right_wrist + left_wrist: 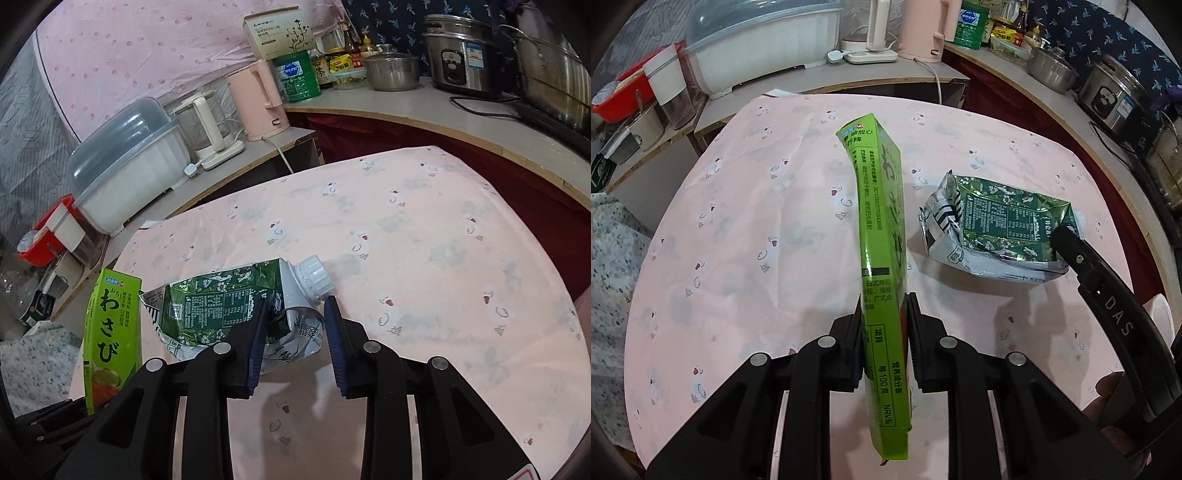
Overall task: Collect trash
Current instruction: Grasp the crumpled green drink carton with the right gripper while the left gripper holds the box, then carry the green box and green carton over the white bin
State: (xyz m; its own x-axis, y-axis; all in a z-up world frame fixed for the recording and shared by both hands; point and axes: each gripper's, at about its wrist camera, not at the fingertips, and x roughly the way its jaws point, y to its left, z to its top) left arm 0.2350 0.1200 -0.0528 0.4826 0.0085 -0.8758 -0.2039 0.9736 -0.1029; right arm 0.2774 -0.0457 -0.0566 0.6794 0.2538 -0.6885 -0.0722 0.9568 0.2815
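My left gripper [884,306] is shut on a long green wasabi box [882,229] and holds it on edge above the pink tablecloth [738,221]. The box also shows at the left of the right wrist view [110,332]. A crushed green and silver drink carton [993,229] with a white screw cap [314,275] lies on the cloth to the right of the box. My right gripper [295,314] is around the carton's cap end, its blue pads either side of it with a gap, so it looks open. One right finger shows in the left wrist view [1067,240] touching the carton.
A counter runs behind the table with a white dish rack [125,177], a glass kettle [210,125], a pink kettle [258,99], a green tin [295,74], a steel pot [391,70] and a rice cooker [461,55]. A red basket [624,96] stands at the left.
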